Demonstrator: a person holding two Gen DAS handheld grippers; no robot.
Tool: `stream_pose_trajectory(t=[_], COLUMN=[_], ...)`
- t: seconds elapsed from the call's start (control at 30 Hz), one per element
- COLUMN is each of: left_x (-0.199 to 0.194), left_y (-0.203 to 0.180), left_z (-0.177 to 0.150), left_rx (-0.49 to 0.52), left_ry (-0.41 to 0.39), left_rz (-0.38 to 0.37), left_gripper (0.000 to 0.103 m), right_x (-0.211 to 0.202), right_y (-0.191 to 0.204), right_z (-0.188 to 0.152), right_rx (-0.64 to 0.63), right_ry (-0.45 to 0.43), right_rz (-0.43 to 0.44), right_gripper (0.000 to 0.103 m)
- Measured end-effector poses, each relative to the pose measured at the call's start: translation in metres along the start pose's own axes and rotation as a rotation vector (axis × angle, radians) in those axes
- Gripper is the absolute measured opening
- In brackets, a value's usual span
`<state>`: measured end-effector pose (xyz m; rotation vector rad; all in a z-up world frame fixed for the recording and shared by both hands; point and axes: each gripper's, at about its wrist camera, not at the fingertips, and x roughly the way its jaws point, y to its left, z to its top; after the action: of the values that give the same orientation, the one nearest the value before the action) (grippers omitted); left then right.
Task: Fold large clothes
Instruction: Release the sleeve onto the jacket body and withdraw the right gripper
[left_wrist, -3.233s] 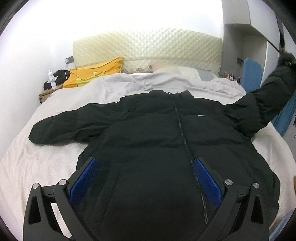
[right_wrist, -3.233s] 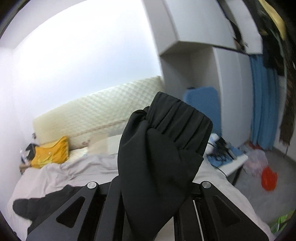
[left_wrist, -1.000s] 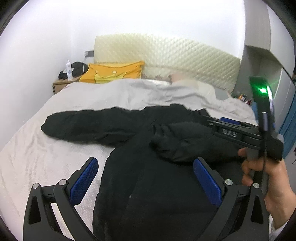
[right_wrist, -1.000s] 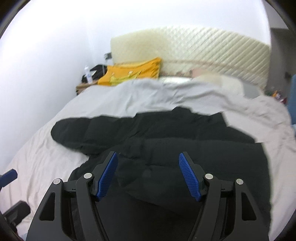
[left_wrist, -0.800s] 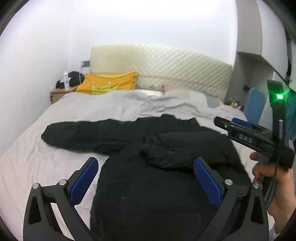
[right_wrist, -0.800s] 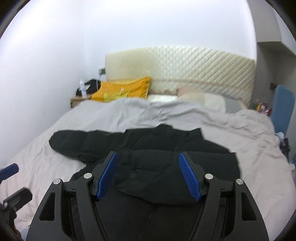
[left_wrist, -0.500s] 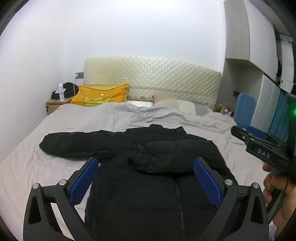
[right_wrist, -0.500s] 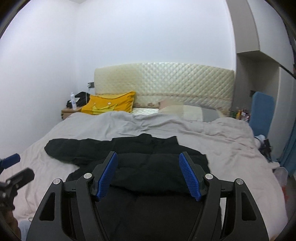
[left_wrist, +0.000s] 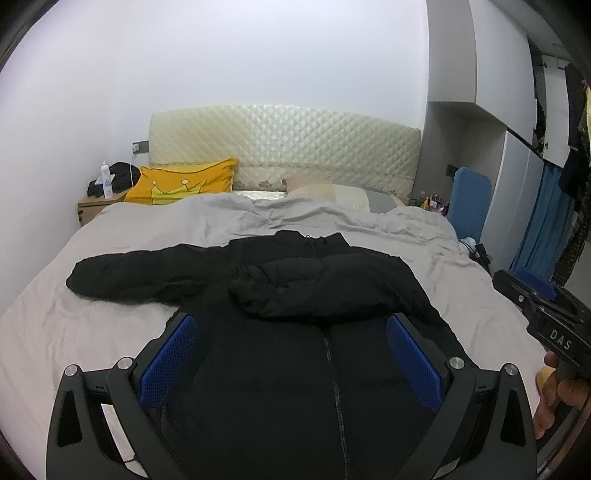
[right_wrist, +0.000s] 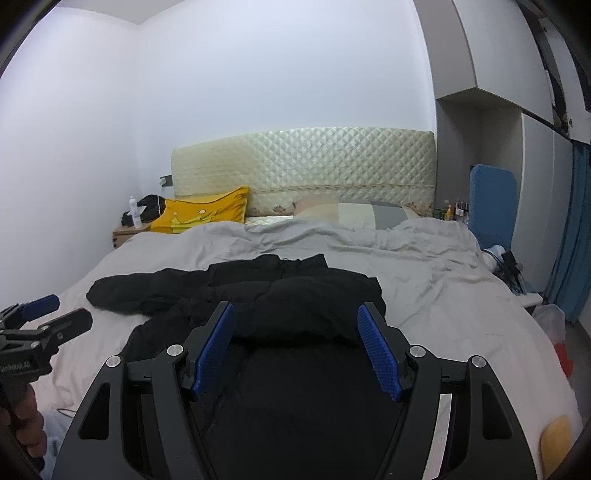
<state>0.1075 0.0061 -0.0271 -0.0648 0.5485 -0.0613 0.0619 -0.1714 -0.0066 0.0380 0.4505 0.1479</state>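
Note:
A black puffer jacket (left_wrist: 332, 373) (right_wrist: 303, 391) lies front up on the bed, zip towards me. One sleeve (left_wrist: 306, 291) (right_wrist: 314, 306) is folded across the chest. The other sleeve (left_wrist: 129, 277) (right_wrist: 140, 288) stretches out flat to the left. My left gripper (left_wrist: 291, 321) hovers open above the jacket's lower half, with nothing between its blue pads. My right gripper (right_wrist: 295, 310) is open too, above the same part and apart from the cloth. Each gripper shows at the edge of the other's view: the right gripper (left_wrist: 535, 306) in a hand, the left gripper (right_wrist: 40, 325) at the far left.
A grey duvet (left_wrist: 110, 332) covers the bed. A yellow pillow (left_wrist: 184, 182) and a quilted headboard (left_wrist: 284, 147) stand at the back, with a nightstand (left_wrist: 92, 205) holding a bottle at back left. A blue board (right_wrist: 491, 206), wardrobe and floor clutter are on the right.
The right gripper let go of the sleeve, which now lies folded across the chest. Both grippers have drawn back and up from the jacket, so more of the bed and room shows.

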Motion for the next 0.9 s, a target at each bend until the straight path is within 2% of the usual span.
stream_pose_trajectory(t=[0.2, 0.43, 0.6, 0.9], left_x=[-0.001, -0.005, -0.003, 0.007], left_y=[-0.006, -0.01, -0.01, 0.021], left_z=[-0.016, -0.033, -0.04, -0.04], left_rx=[0.009, 0.005, 0.008, -0.045], left_ry=[0.01, 0.01, 0.006, -0.015], left_rz=[-0.01, -0.034, -0.047, -0.016], left_gripper=[0.103, 0.103, 0.103, 0.103], right_x=[-0.01, -0.011, -0.01, -0.001], right_y=[-0.006, -0.012, -0.018, -0.023], right_z=[-0.021, -0.05, -0.068, -0.083], right_rx=[0.022, 0.049, 0.068, 0.079], right_ry=[-0.007, 0.027, 0.034, 0.067], right_rz=[0.001, 0.015, -0.005, -0.009], right_gripper=[0.068, 0.068, 0.068, 0.07])
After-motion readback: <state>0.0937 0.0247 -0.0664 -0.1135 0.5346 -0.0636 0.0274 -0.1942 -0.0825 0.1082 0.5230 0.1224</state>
